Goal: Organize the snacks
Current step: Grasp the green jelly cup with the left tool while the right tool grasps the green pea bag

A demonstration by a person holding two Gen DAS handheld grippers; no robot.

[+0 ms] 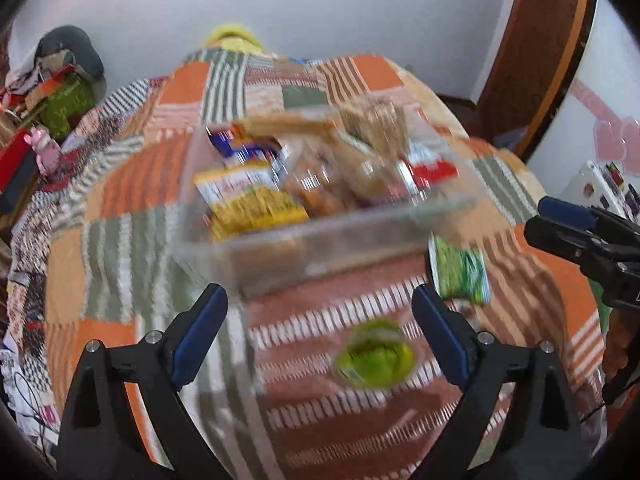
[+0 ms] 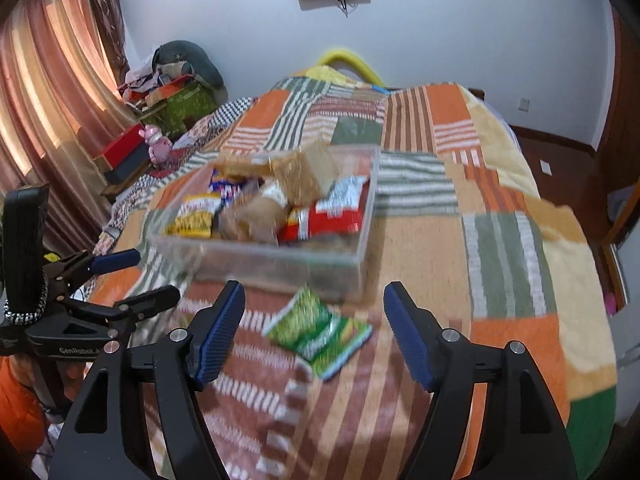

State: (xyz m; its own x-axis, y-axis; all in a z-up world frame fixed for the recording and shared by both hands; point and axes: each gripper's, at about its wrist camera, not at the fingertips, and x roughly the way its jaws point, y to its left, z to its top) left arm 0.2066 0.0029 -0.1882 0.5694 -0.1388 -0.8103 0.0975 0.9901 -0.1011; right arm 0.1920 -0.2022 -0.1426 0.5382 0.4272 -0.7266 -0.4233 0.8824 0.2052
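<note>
A clear plastic bin point(image 1: 320, 240) point(image 2: 280, 258) full of several snack packets stands on the patchwork bedspread. A green snack packet point(image 1: 460, 272) point(image 2: 320, 330) lies on the bedspread just in front of the bin. A small green-yellow jelly cup point(image 1: 374, 354) lies nearer, between my left fingers. My left gripper point(image 1: 320, 308) is open and empty above the bedspread; it also shows in the right wrist view point(image 2: 132, 276). My right gripper point(image 2: 314, 308) is open and empty, with the green packet between its fingers; it also shows in the left wrist view point(image 1: 560, 220).
The patchwork bedspread point(image 2: 500, 240) covers the bed. A red box point(image 2: 124, 148) and a pink toy point(image 2: 158, 146) sit at the left beside a pile of clutter and a curtain point(image 2: 48, 100). A wooden door frame point(image 1: 536, 52) stands at the right.
</note>
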